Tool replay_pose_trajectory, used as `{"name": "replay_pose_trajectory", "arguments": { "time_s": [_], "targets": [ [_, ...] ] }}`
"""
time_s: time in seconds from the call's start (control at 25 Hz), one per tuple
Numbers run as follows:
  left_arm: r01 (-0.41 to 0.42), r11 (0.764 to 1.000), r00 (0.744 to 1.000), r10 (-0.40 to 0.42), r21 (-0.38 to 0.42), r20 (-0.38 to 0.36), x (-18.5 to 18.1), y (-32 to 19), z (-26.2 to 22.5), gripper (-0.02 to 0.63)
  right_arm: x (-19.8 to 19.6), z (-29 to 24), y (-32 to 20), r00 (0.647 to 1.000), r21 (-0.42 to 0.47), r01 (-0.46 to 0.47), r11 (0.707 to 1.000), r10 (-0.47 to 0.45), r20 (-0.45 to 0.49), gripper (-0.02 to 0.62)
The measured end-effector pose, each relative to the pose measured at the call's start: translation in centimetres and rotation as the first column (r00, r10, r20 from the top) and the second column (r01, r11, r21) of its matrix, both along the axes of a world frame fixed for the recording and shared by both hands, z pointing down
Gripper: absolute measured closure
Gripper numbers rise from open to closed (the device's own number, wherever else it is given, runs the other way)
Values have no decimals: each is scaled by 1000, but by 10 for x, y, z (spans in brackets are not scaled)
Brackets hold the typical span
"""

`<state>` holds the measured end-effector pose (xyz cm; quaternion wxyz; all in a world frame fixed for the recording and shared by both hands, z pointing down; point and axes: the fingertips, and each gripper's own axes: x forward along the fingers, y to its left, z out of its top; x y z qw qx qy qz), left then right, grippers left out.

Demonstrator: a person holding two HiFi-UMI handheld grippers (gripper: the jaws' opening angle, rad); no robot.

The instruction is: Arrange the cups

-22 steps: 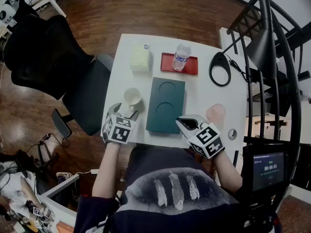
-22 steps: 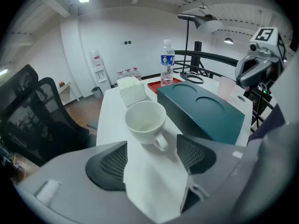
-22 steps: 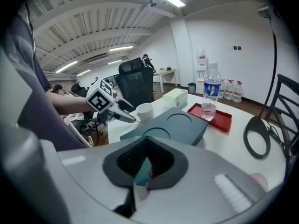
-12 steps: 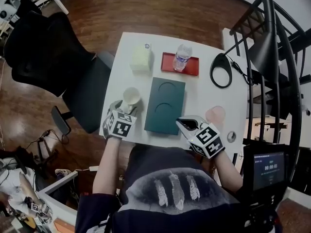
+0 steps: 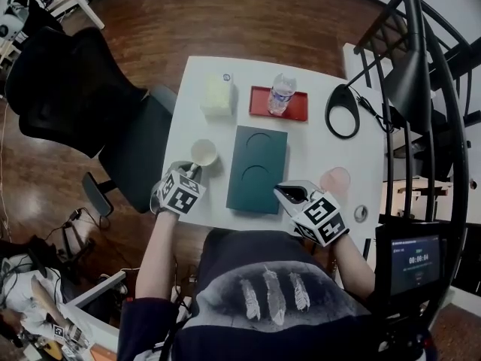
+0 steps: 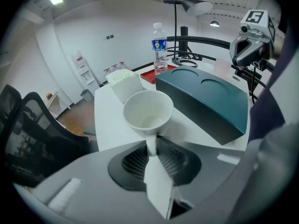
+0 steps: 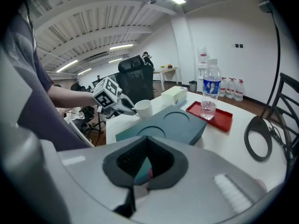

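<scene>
The left hand-held gripper [image 5: 194,170] is clenching the handle [image 6: 151,141] of a white cup [image 5: 204,153], which is sitting just ahead of its jaws over the near-left part of the counter [image 5: 316,145]. No view is showing whether the cup's base is touching the counter. The right hand-held gripper [image 5: 289,192] is resting with its jaws drawn together and nothing between them.

The cup is looking like glazed ceramic: stiff, smooth, likely slippery and breakable, with most of its weight hanging forward of the thin handle. That is making the grip prone to tipping, so keeping the cup level seems wise.

The left gripper view is showing the cup's empty inside [image 6: 148,110] and the handle pinched between the jaws, which the head view is hiding. The head view is showing the teal tray [image 5: 258,170] with two round recesses to the right of the left hand-held gripper, and a pink cup [image 5: 334,179] just right of the right one.
</scene>
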<state>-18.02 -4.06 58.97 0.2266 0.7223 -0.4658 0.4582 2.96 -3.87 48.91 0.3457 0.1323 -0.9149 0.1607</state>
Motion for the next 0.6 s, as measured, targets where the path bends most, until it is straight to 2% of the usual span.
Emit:
{"name": "replay_pose_trajectory", "arguments": {
  "time_s": [0.12, 0.32, 0.52, 0.56, 0.6],
  "targets": [
    [-51, 998, 999, 52, -25, 7, -3, -9, 3, 536, -1, 3, -11, 1000, 1, -13, 1000, 13, -2, 592],
    [-92, 994, 996, 92, -65, 7, -10, -16, 9, 426, -4, 6, -15, 999, -1, -32, 999, 32, -6, 592],
    [-197, 971, 979, 201, -137, 15, -5, -19, 13, 428, -2, 10, -16, 999, -7, -47, 999, 47, -17, 592],
    [-217, 964, 975, 223, -153, 21, -5, -19, 14, 436, -2, 10, -15, 999, -8, -48, 999, 48, -18, 592],
    [-237, 956, 969, 245, -171, 27, -5, -17, 16, 473, -3, 9, -15, 999, -9, -49, 999, 49, -19, 592]
  ]
}}
